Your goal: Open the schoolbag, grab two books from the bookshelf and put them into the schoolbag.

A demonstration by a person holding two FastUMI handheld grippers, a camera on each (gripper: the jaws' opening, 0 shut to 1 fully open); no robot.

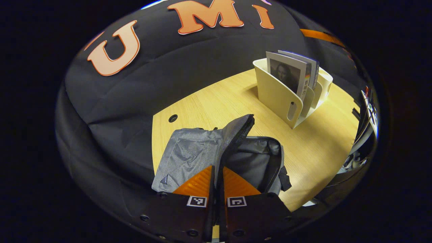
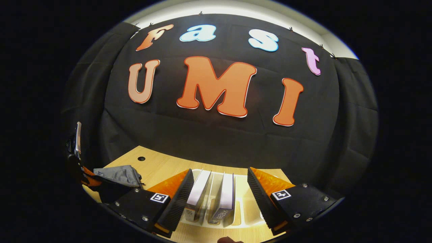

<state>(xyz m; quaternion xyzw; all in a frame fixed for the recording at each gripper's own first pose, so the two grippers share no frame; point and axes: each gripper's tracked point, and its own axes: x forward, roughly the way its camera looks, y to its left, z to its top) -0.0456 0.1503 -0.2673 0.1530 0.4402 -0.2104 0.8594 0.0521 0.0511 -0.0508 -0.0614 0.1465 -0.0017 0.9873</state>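
On the pale wooden bench, the soft grey fabric schoolbag lies left of the cream plastic bookshelf, its zip parted and its mouth gaping toward that rack. The left gripper pinches the bag's zipped flap edge, fingers closed on the limp cloth; this will sag if let go, so the edge seems the right hold. Within the bookshelf two thin paperback books stand upright on edge, long axis vertical, spines up, in adjoining slots. The right gripper hangs over them, fingers spread wide either side, touching neither as far as I can tell. The books look light, fairly stiff, perhaps slick-covered; best pinched across the spine.
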